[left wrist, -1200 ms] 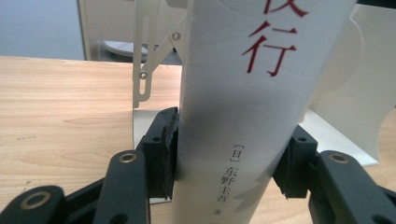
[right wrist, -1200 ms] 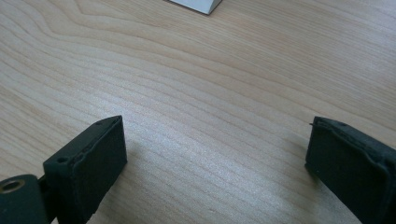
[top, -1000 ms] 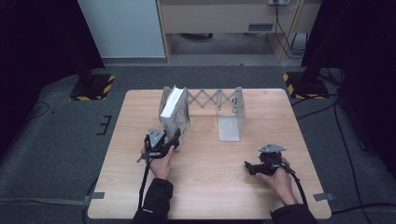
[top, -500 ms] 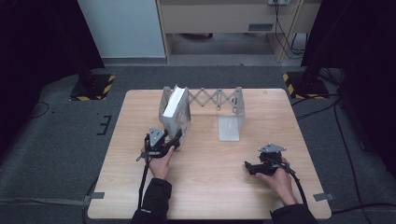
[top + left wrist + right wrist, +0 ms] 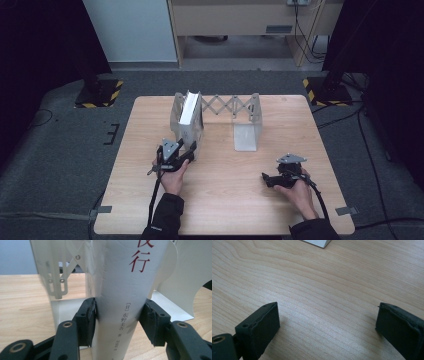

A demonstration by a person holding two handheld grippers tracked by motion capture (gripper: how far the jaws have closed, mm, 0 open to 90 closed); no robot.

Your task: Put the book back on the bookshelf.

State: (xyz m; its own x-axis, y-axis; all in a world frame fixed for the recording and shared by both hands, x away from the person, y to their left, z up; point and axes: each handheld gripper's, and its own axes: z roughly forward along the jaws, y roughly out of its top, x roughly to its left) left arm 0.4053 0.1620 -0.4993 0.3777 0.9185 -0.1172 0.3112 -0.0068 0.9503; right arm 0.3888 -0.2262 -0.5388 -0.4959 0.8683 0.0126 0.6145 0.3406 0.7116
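A white book [image 5: 189, 112] with red and grey characters on its spine [image 5: 120, 290] stands upright in the left end of a white expanding book rack [image 5: 227, 105]. My left gripper [image 5: 191, 149] reaches it from the near side. Its two black pads [image 5: 88, 320] press on both sides of the spine low down, and the jaws have just been closing a little further on it. My right gripper [image 5: 265, 179] rests low over the table at the near right, pointing left. It is open [image 5: 328, 325], with bare wood between its pads.
The rack's right end panel [image 5: 247, 132] stands with nothing in it at the table's middle. The wooden table [image 5: 225, 210] has open room in front. Dark floor, striped stand feet [image 5: 97, 95] and cables surround it.
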